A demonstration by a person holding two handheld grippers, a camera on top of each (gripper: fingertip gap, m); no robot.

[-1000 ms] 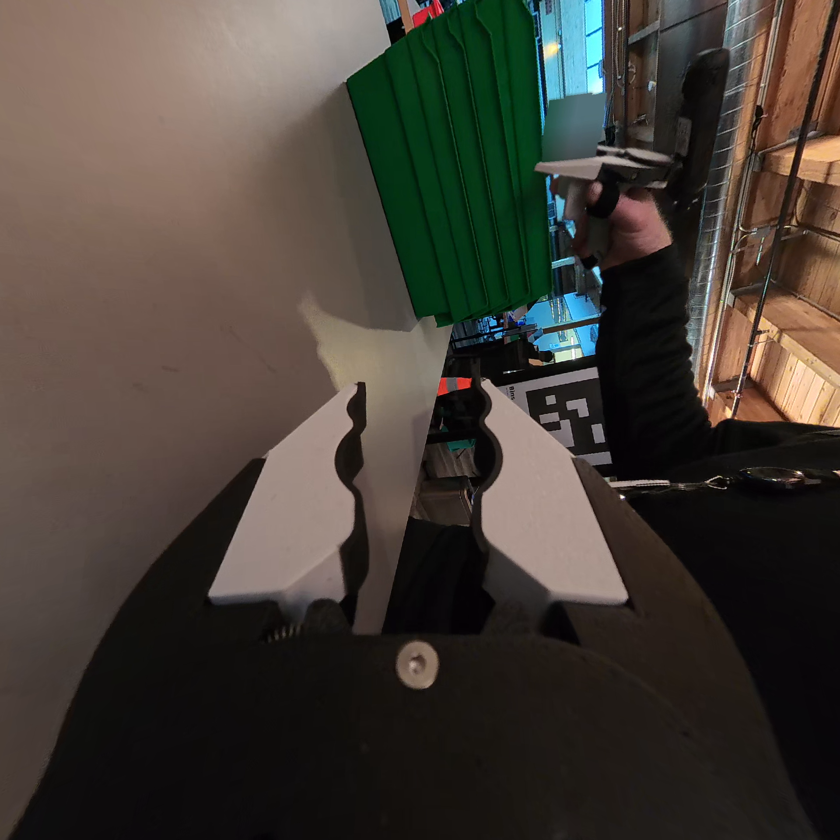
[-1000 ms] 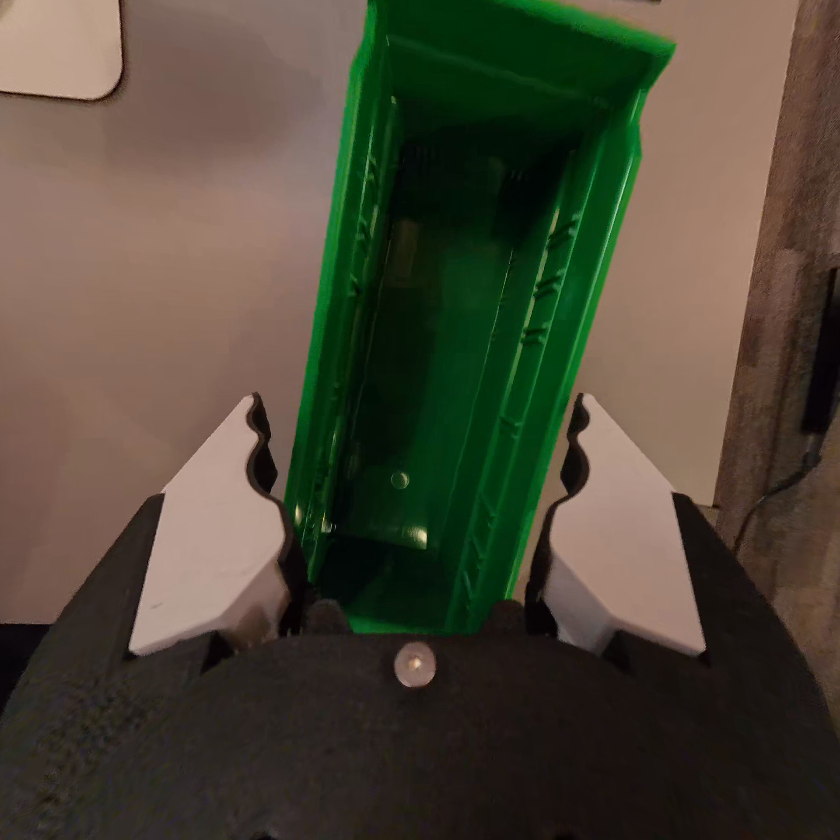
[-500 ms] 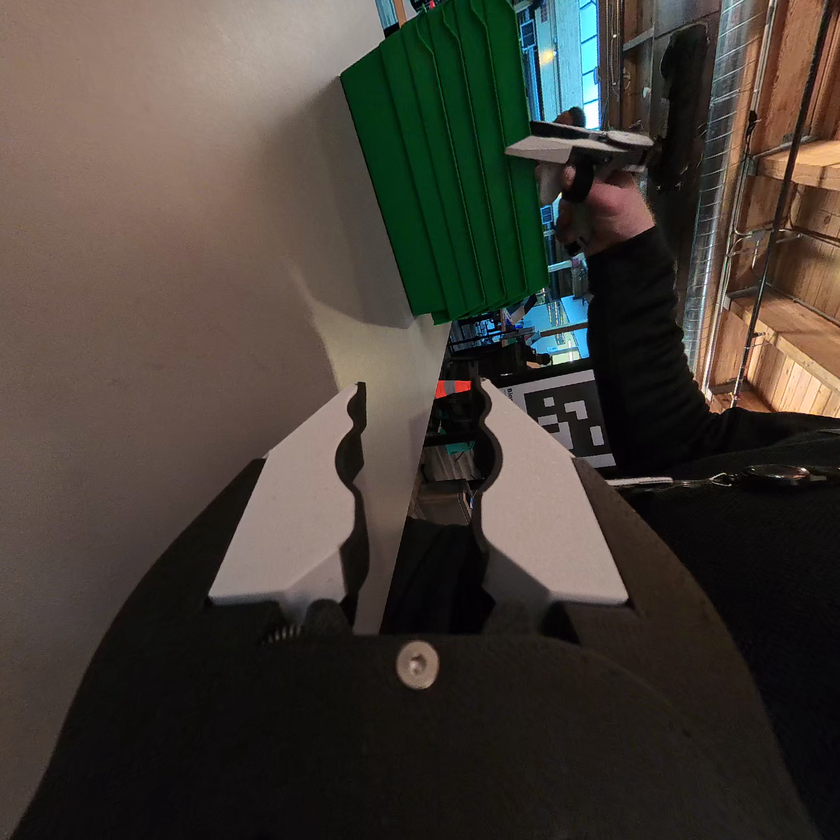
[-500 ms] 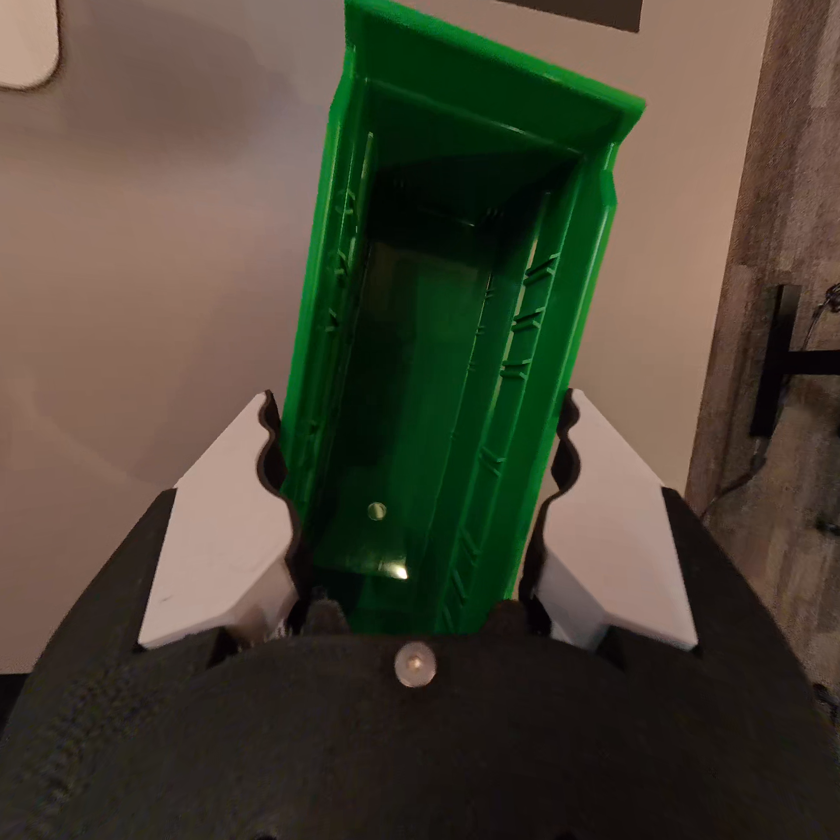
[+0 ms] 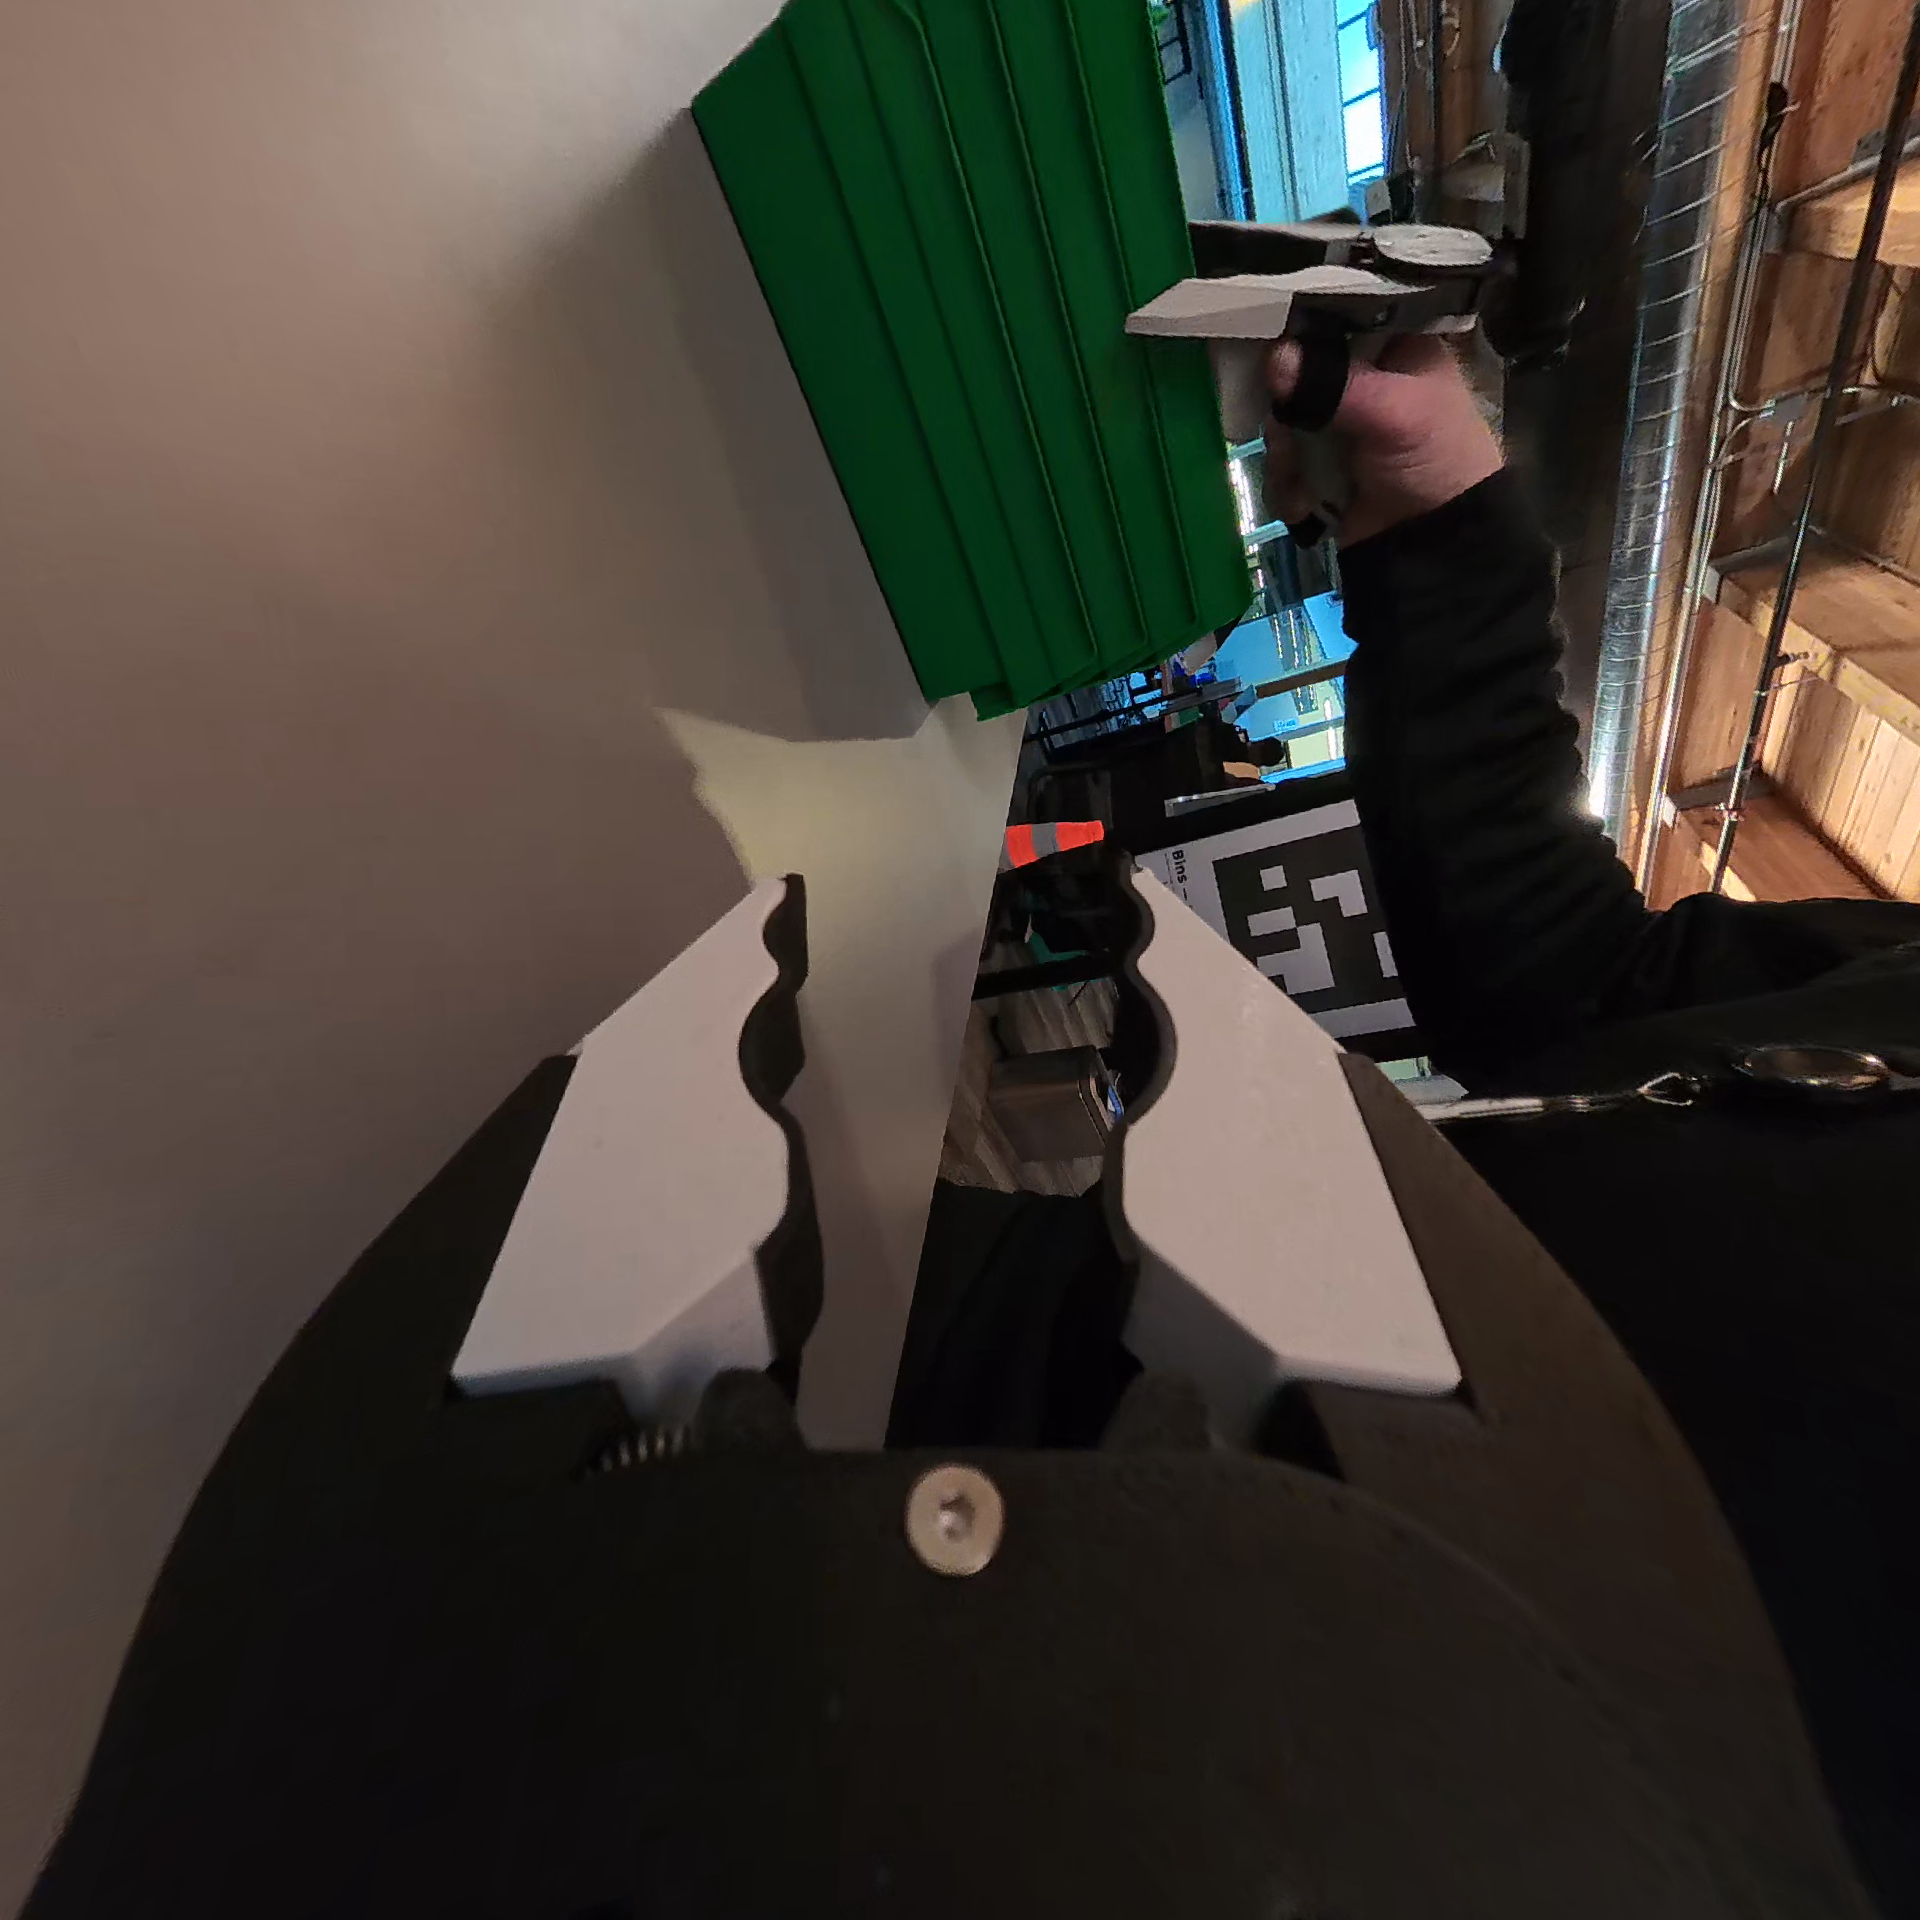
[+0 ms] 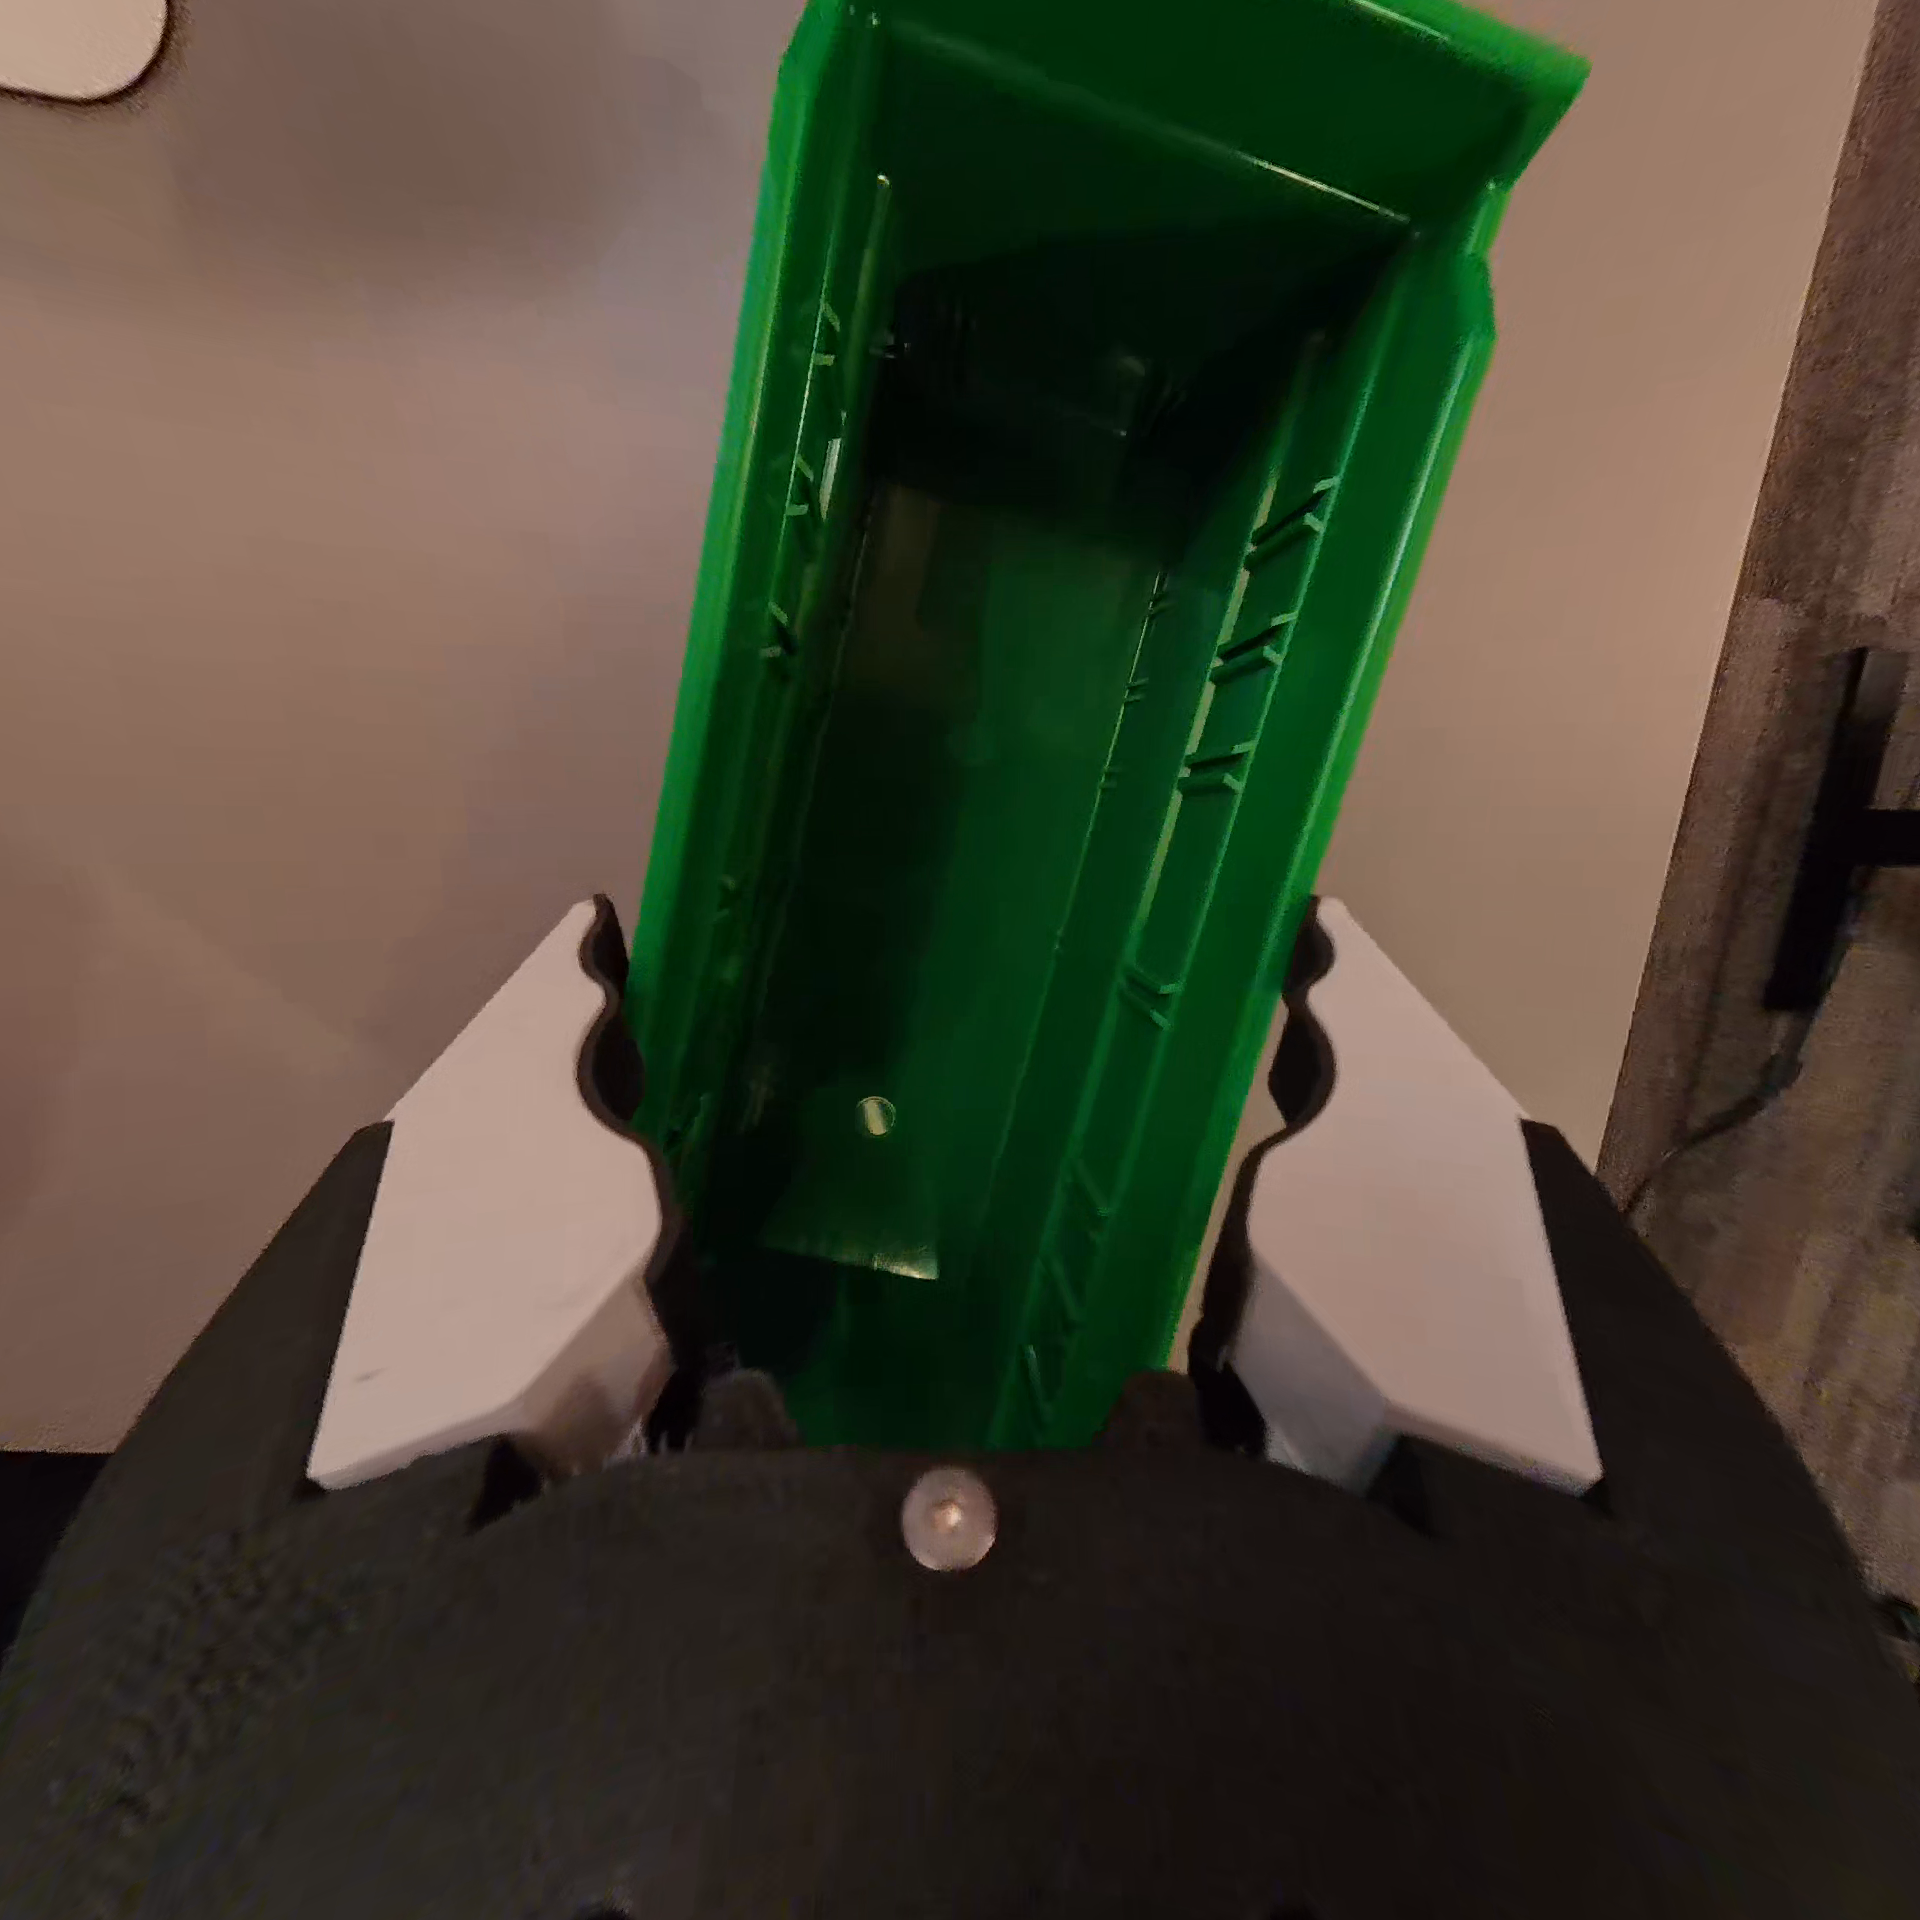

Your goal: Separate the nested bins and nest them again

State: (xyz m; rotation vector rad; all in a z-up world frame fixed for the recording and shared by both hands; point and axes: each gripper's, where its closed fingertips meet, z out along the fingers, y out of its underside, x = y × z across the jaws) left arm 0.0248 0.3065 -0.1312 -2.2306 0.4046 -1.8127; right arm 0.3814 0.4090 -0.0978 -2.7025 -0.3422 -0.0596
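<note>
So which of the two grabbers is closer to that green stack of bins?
The right. The right gripper straddles the green bins at the top of the stack; the left gripper, open, hangs well short of it.

Bins [image 6: 1039, 727] betw. right tongs [image 6: 956, 1039]

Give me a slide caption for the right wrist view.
Right gripper straddling the near end of the green bin stack on a pale table.
</note>
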